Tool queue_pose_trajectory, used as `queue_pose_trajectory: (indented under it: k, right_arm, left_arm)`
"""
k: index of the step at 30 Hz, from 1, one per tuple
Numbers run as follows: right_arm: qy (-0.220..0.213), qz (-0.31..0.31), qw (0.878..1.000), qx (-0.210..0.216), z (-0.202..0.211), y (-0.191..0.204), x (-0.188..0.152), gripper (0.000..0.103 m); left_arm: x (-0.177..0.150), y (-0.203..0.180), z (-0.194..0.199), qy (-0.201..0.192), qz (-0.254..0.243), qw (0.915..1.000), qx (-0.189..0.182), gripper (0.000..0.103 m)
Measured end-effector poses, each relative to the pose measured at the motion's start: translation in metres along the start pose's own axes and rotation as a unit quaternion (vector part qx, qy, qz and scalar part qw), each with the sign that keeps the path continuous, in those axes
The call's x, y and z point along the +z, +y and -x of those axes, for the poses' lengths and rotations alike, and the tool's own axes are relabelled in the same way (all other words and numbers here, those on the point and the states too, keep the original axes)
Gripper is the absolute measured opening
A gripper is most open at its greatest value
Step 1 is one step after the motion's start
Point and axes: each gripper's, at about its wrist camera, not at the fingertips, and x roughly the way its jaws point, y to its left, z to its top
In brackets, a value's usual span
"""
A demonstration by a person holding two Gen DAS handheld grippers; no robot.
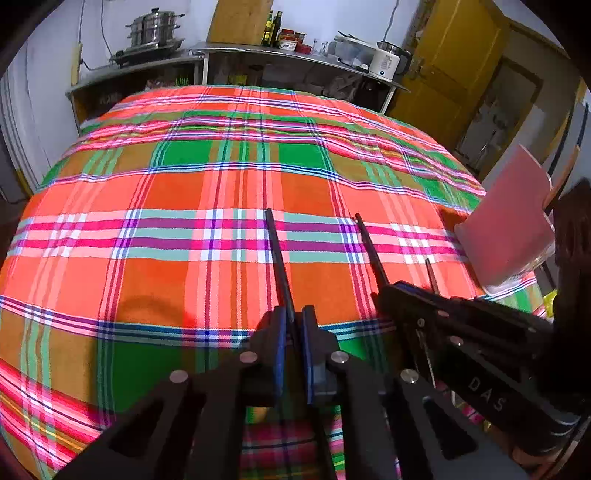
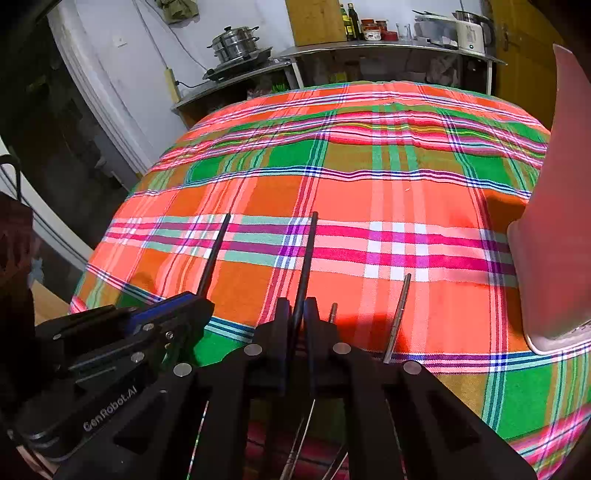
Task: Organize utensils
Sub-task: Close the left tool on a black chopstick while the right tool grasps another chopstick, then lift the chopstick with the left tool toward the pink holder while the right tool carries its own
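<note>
Between the closed jaws of the left gripper (image 1: 294, 317), a black chopstick (image 1: 277, 254) is clamped, projecting forward over the plaid cloth (image 1: 147, 192). Right of them, the right gripper (image 1: 384, 293) grips a second chopstick (image 1: 370, 251). In the right wrist view, its jaws are likewise clamped; a pink holder (image 2: 554, 229) stands right.

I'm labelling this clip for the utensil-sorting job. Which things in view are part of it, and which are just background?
Part of the job:
- left gripper, shut on a black chopstick
- right gripper, shut on a second chopstick
- metal utensil handles beside the right gripper
- pink holder, probably the destination

Just background:
- plaid cloth
- steamer pot
- oil bottles
- white kettle
</note>
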Motion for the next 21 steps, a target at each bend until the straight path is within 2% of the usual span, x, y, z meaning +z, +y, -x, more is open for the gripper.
queue_pose_trajectory:
  k: [9, 21]
  right_arm:
    - [-0.027, 0.001, 0.999, 0.025, 0.022, 0.002, 0.008, 0.006]
    - [-0.09, 0.004, 0.995, 0.047, 0.076, 0.008, 0.026, 0.005]
  left_arm:
    - [0.005, -0.001, 0.018, -0.015, 0.006, 0.9998, -0.011, 0.008]
    - [0.027, -0.009, 0.076, -0.074, -0.005, 0.9969, -0.024, 0.006]
